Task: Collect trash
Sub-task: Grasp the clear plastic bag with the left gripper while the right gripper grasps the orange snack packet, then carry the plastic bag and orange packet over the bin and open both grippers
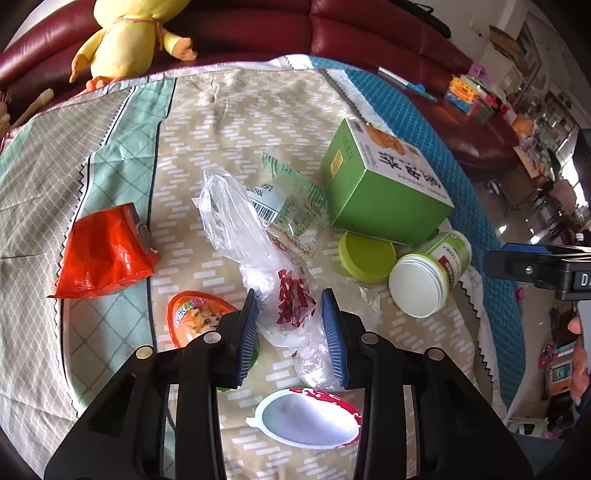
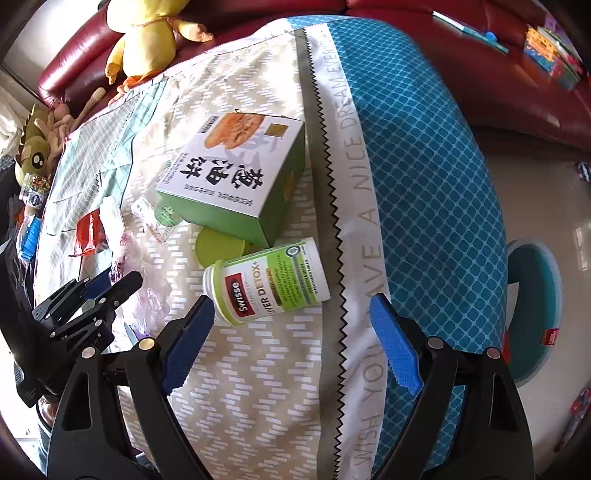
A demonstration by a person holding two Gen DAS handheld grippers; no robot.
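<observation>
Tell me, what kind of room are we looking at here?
Most likely a home living room. A dark red leather sofa runs behind the patterned cloth, a yellow plush duck sits on it, and colourful toys lie further along. Snack litter such as a green cardboard box covers the cloth.

Clear plastic bag (image 1: 236, 221) between left gripper (image 1: 291, 332) pads: thin, crinkled, glossy. Pads (image 1: 248, 332) blue, ribbed. Red wrapper (image 1: 105, 254) to left: shiny foil. Green box (image 1: 384, 184) ahead: smooth cardboard. Tablecloth (image 1: 258, 122): matt woven cloth.
</observation>
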